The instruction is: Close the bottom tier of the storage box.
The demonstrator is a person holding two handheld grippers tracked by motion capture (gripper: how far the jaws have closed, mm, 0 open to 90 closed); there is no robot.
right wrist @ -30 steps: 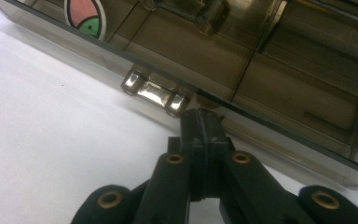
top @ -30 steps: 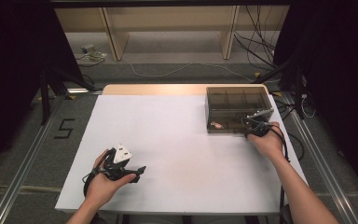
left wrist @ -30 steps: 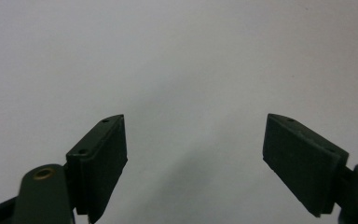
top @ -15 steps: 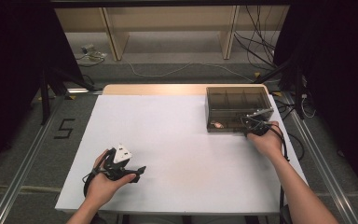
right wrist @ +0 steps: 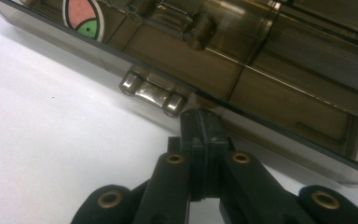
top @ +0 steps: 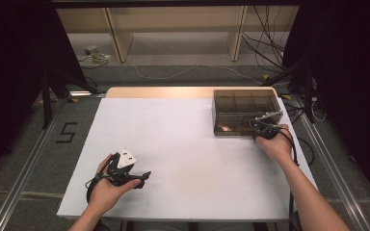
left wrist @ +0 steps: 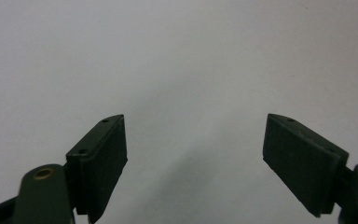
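Note:
A smoky translucent compartment box [top: 243, 98] stands at the back right of the white table [top: 183, 139], its lid down. My right gripper [top: 259, 130] rests at the box's front wall. In the right gripper view its jaws are pressed together, and the right gripper [right wrist: 200, 122] meets the lower front edge of the box [right wrist: 270, 74], just right of a shiny latch [right wrist: 153, 92]. Nothing shows between its pads. My left gripper [top: 144, 177] lies in a hand near the table's front left. In the left gripper view, the left gripper [left wrist: 196, 154] stands wide open over bare white table.
A round red and green sticker [right wrist: 81, 16] shows through the box's front left part. A small pale item [top: 225, 128] lies in the front left compartment. Cables trail from both grippers. Metal rails and a floor mark "5" [top: 67, 132] flank the table.

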